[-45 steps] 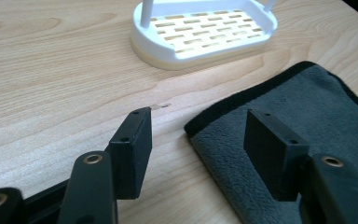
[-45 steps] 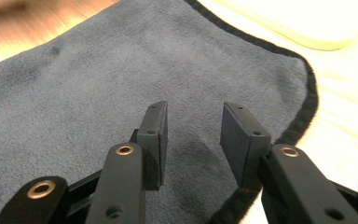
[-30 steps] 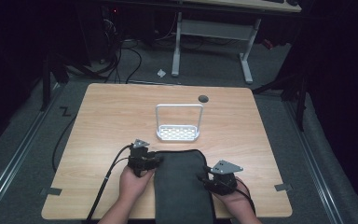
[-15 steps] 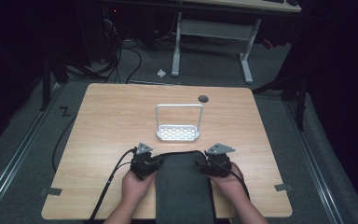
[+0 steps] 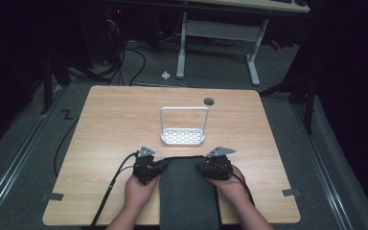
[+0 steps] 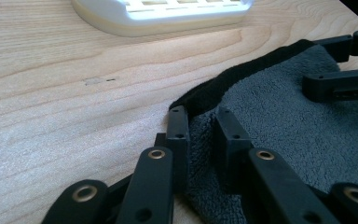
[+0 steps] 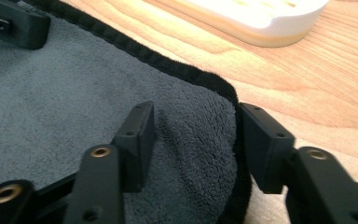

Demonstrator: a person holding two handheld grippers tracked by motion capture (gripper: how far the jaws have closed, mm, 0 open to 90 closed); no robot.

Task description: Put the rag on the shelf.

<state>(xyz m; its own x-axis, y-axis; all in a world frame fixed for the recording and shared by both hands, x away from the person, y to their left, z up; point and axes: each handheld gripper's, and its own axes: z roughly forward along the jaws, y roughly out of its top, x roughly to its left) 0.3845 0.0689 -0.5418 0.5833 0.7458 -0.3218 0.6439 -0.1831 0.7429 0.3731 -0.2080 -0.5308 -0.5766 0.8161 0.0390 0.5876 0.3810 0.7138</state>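
Note:
A dark grey towel (image 5: 187, 196) lies flat at the table's near edge, between the person's two hands. My left gripper (image 5: 156, 167) is at its far left corner. In the left gripper view its jaws (image 6: 203, 126) stand close together with the towel's (image 6: 284, 126) corner bunched between them. My right gripper (image 5: 204, 167) is at the far right corner. Seen in the right gripper view, those jaws (image 7: 193, 126) stand wide apart astride the black-hemmed corner of the towel (image 7: 65, 93), which lies flat between them.
A white slotted tray with a tall hoop handle (image 5: 183, 136) stands just beyond the towel, mid-table, also close ahead as the tray (image 6: 163, 14) and tray (image 7: 261, 18). A black round hole (image 5: 209, 101) sits near the far edge. A cable (image 5: 110, 191) trails off the left gripper.
The right gripper has come up from the towel's right side to its far right corner. The left gripper has stayed at the far left corner.

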